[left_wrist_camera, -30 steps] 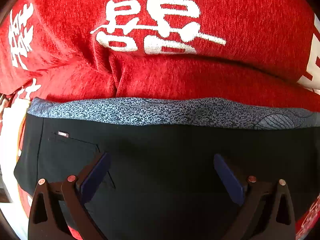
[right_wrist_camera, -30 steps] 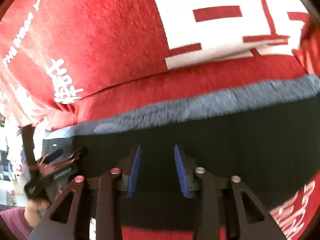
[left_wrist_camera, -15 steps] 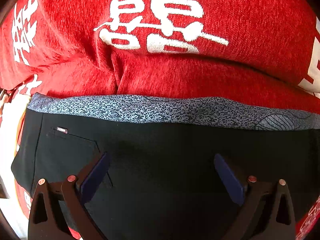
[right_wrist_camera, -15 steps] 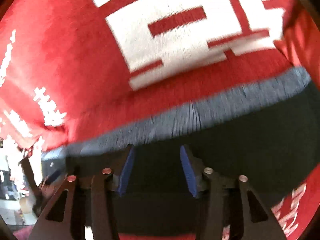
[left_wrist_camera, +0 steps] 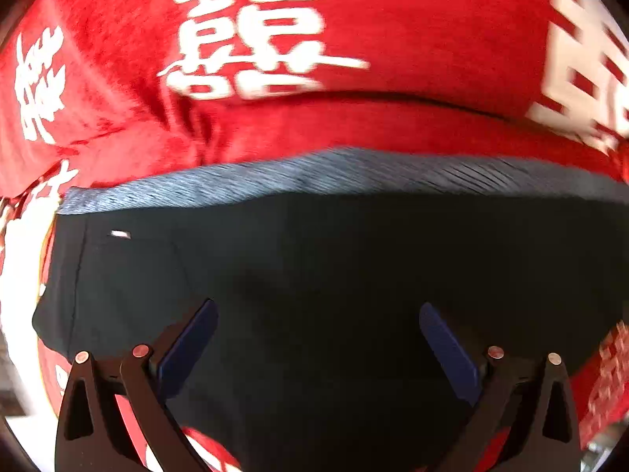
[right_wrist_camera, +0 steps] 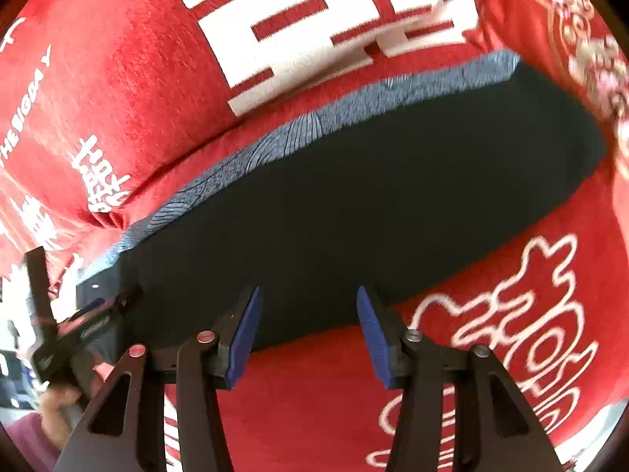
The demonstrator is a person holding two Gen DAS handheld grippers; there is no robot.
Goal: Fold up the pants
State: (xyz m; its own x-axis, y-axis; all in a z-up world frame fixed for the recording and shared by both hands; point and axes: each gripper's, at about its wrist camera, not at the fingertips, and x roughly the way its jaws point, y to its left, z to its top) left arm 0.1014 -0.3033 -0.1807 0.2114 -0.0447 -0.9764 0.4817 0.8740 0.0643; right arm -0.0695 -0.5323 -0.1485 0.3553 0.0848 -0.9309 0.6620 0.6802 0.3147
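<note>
Both claws gape empty above the black pants (left_wrist_camera: pixel 354 275): left claw (left_wrist_camera: pixel 317 348), right claw (right_wrist_camera: pixel 306 334); grey waistband (right_wrist_camera: pixel 354 106) toward twelve o'clock, seemingly on a red blanket (right_wrist_camera: pixel 118 78).

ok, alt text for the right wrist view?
Right gripper, open and empty, hovers at the near edge of black pants lying flat on a red blanket with white characters. The pants' grey patterned band lies along the far edge.

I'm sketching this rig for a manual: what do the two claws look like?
Both match: the left claw and right claw have black skeletal linkage arms with triangular cutouts, coppery-silver round rivets, and flat blue pads on the fingertips. No cables show.
</note>
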